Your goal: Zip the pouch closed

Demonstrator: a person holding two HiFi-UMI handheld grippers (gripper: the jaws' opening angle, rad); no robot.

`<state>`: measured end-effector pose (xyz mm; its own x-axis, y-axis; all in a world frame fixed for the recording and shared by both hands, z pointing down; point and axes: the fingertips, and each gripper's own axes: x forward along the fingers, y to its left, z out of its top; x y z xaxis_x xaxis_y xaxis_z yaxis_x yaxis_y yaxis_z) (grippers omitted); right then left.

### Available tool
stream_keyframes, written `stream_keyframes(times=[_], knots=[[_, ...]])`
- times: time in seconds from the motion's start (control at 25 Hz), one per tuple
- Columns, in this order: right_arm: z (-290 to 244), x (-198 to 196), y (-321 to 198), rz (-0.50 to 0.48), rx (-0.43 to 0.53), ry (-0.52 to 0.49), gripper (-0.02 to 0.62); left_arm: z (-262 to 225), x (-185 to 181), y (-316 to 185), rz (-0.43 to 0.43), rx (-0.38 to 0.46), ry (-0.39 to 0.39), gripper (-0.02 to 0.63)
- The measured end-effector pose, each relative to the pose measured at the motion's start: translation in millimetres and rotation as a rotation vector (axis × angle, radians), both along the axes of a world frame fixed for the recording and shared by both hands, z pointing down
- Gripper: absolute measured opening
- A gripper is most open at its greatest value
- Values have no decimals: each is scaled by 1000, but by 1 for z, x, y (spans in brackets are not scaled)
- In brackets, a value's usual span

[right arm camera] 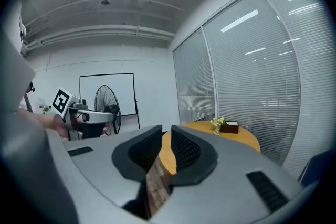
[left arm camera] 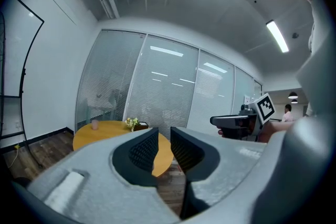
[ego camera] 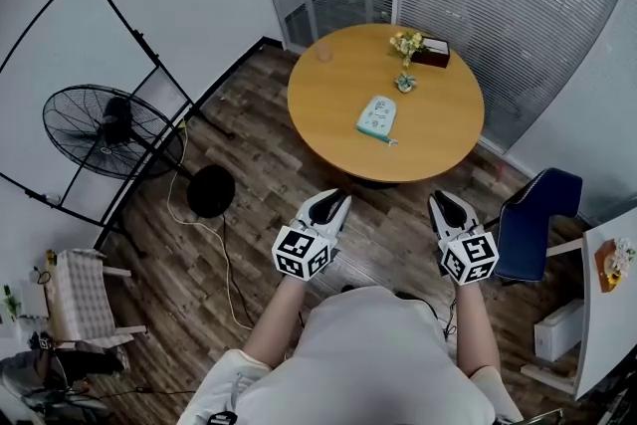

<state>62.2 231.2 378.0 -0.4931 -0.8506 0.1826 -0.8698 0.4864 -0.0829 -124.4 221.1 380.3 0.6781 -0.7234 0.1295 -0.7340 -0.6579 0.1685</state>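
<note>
Your left gripper (ego camera: pixel 336 201) and right gripper (ego camera: pixel 446 202) hung before your chest, each with jaws only slightly apart and holding nothing. The pouch (ego camera: pixel 377 117) lay well ahead on the round table (ego camera: pixel 328 105), its long axis pointing nearly away from you, somewhat nearer the left gripper.

The pouch (ego camera: pixel 377 117) lies on the round table (ego camera: pixel 328 119), near its middle. Behind it stand the flowers (ego camera: pixel 406 43), a box (ego camera: pixel 434 53) just to their right; a cup (ego camera: pixel 324 52) stands at the far left rim. A fan (ego camera: pixel 105 129) stands well left of the table, a chair (ego camera: pixel 528 219) at its near right. The left gripper (ego camera: pixel 338 198) and right gripper (ego camera: pixel 444 200) hang side by side before the near edge
</note>
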Motion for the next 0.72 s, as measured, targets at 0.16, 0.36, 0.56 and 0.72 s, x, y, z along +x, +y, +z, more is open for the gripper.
stream_keyframes(times=[0.16,0.36,0.56,0.72], knots=[[6,-11,1,27,-3,-1,43,5,-10,-1,31,-3,-8,71],[7,-22,3,57,-6,1,43,11,-23,-6,54,-23,-16,70],[14,-20,4,78,-21,4,43,17,-27,-11,60,-33,-17,70],[19,-16,-4,79,-33,4,43,24,-23,-19,57,-49,-17,71]])
